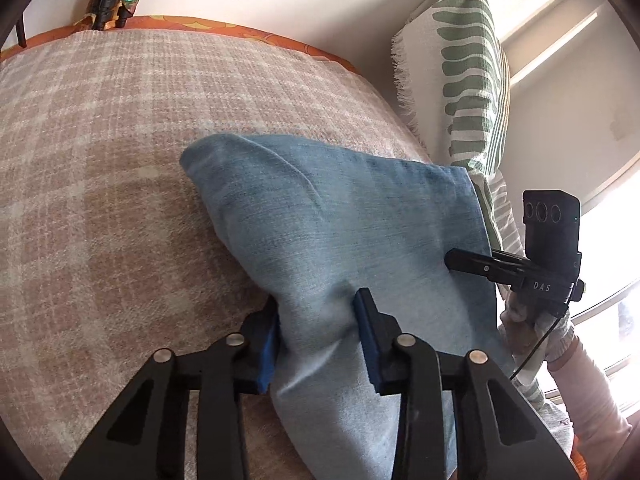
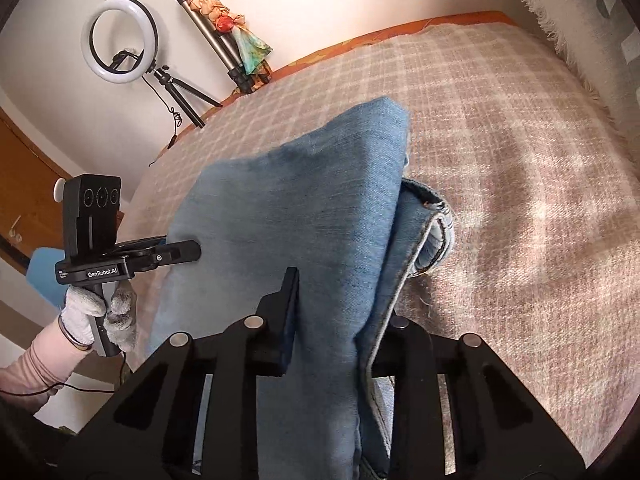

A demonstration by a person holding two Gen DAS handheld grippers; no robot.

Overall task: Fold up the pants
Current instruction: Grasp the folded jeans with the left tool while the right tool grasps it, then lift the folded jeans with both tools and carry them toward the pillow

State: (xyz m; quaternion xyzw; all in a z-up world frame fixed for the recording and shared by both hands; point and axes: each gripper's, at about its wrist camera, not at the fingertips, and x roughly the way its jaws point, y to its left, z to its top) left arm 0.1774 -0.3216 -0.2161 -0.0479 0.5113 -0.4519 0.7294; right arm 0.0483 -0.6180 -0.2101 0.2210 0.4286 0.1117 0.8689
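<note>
Light blue denim pants (image 1: 336, 216) lie folded over on a plaid bed blanket (image 1: 100, 152), with the near end lifted off it. My left gripper (image 1: 318, 304) is shut on a thick bunch of the denim between its blue pads. My right gripper (image 2: 340, 296) is shut on the other side of the same end; its right finger is hidden behind the cloth. The pants (image 2: 320, 200) show a seamed edge and a waistband at the right in the right wrist view. Each gripper shows in the other's view: the right one (image 1: 452, 260), the left one (image 2: 196, 250).
A green and white patterned cushion (image 1: 468, 60) with a fringed throw stands at the bed's head. A ring light on a tripod (image 2: 120, 44) and a second tripod draped in cloth (image 2: 224, 32) stand by the wall past the blanket (image 2: 500, 160).
</note>
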